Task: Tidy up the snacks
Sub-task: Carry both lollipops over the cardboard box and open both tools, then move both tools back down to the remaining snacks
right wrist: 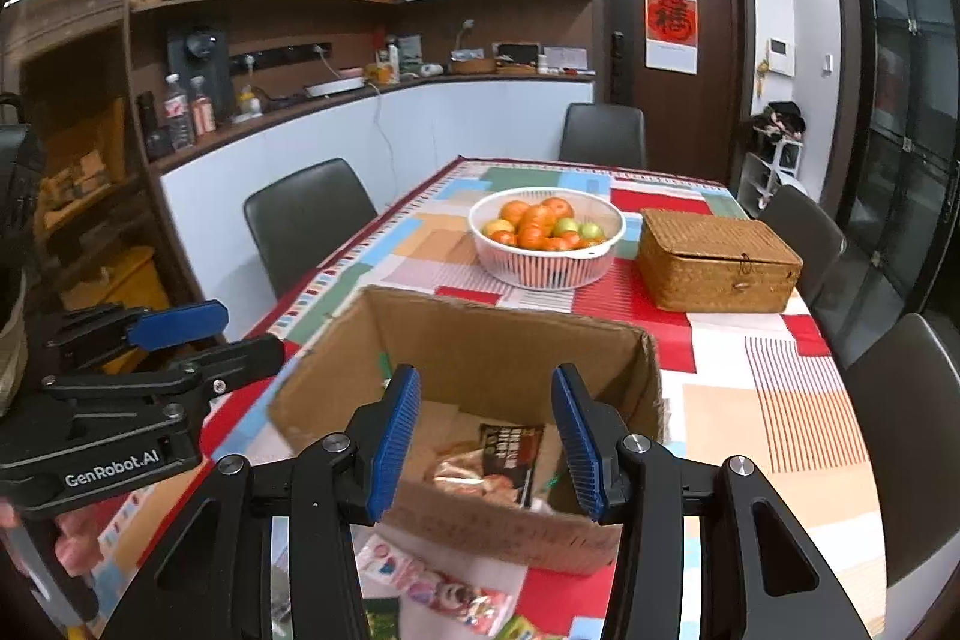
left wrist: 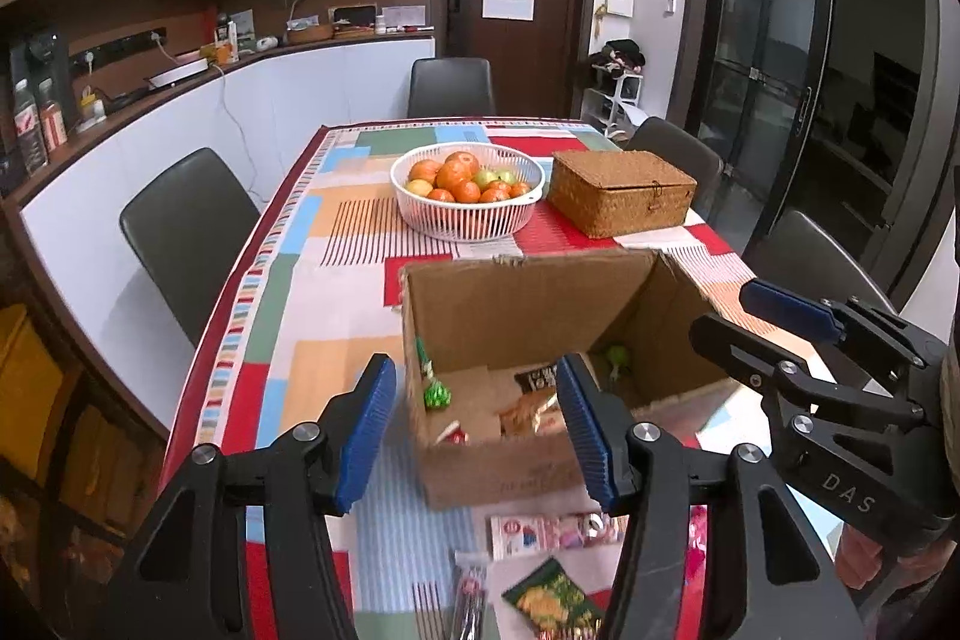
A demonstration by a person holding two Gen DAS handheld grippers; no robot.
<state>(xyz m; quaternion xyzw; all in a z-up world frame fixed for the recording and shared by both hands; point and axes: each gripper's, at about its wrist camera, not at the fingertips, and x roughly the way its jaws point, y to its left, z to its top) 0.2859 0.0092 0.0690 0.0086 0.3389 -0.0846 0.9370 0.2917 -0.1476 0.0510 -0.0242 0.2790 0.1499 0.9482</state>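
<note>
Patchwork-clothed table (left wrist: 336,280) carries an open brown cardboard box (left wrist: 516,304) already holding several snack packets (right wrist: 480,466), while loose pink and green packets (left wrist: 552,532) lie nearest, both empty hand-held grippers (left wrist: 474,436) (right wrist: 486,442) spread wide, apparently to collect them.

On the table (left wrist: 312,292) a cardboard box (left wrist: 528,304) stands near the front edge, with several snack packets (left wrist: 531,409) lying inside it. Behind the box sits a fruit basket (left wrist: 468,214), and just to its right a wicker box (left wrist: 621,193). In front of the cardboard box more packets (left wrist: 555,529) lie on the cloth. Chairs (left wrist: 186,226) stand along the left side, the right side and the far end
</note>
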